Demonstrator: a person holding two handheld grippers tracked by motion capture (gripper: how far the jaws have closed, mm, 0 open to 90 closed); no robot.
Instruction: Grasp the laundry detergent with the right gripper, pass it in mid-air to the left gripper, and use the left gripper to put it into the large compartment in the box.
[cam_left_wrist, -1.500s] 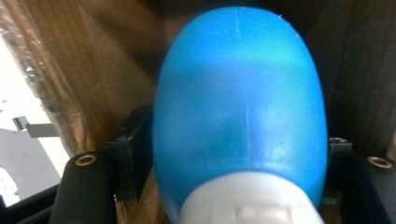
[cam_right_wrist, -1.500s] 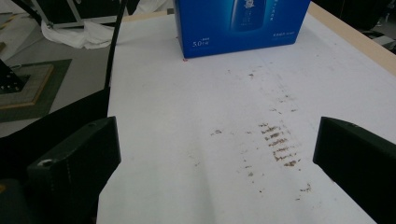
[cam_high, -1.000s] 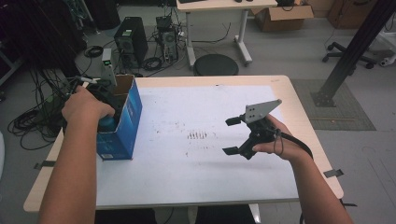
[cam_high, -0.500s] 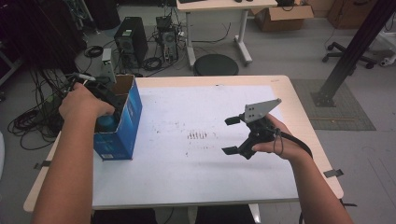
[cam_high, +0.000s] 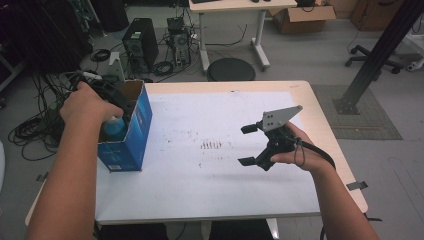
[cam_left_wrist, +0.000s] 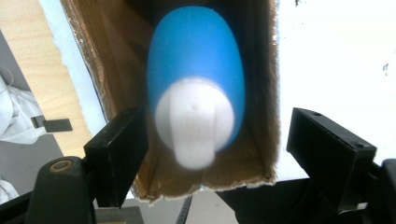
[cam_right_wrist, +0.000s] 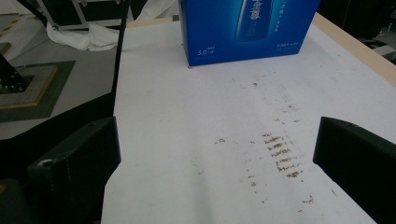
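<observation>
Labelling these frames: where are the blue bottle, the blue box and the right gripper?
blue bottle (cam_left_wrist: 196, 60): left gripper view, blue body.
blue box (cam_high: 141, 120): high view, outer side wall.
right gripper (cam_high: 246, 145): high view, between its jaw tips.

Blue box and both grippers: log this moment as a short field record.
box: blue carton, open top, upright at the table's left edge
contents: blue bottle with white cap, inside the carton
left gripper: over the carton's opening, jaws open either side of the cap, not touching it
right gripper: open, empty, above the white sheet
sheet marks: brown smudges mid-sheet
</observation>
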